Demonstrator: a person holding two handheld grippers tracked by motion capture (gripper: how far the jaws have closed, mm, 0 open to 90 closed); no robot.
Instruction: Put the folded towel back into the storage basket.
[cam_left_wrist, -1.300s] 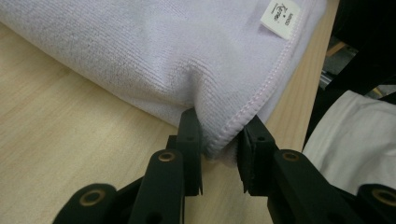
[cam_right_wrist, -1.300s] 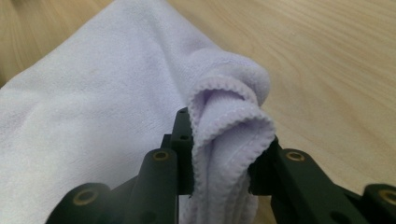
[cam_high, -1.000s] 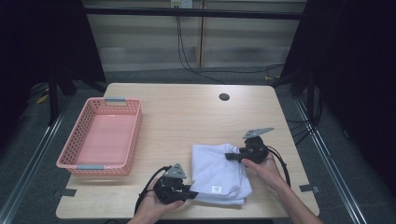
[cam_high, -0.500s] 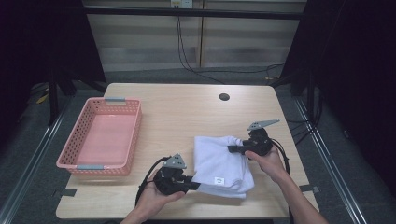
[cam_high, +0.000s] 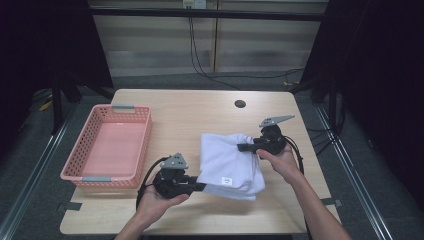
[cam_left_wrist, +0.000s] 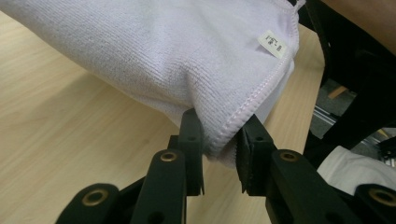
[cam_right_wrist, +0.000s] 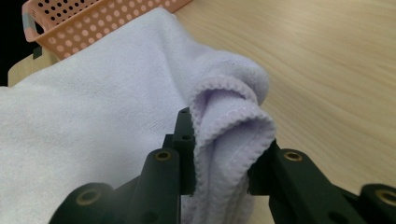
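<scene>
The folded lilac towel (cam_high: 227, 162) now hangs between the two grippers above the right half of the wooden table (cam_high: 200, 107), whereas a second ago it lay flatter on the tabletop; its far edge has come up and its near layers sag toward the wood. The left gripper (cam_left_wrist: 219, 144) has its jaws pinched on the hemmed near corner, close to the small white label (cam_left_wrist: 272, 43). The right gripper (cam_right_wrist: 224, 154) clamps a bunched fold of several layers at the far corner. Both hands have risen together, so the lift looks under way, probably toward the pink basket (cam_high: 85, 170) standing at the table's left.
</scene>
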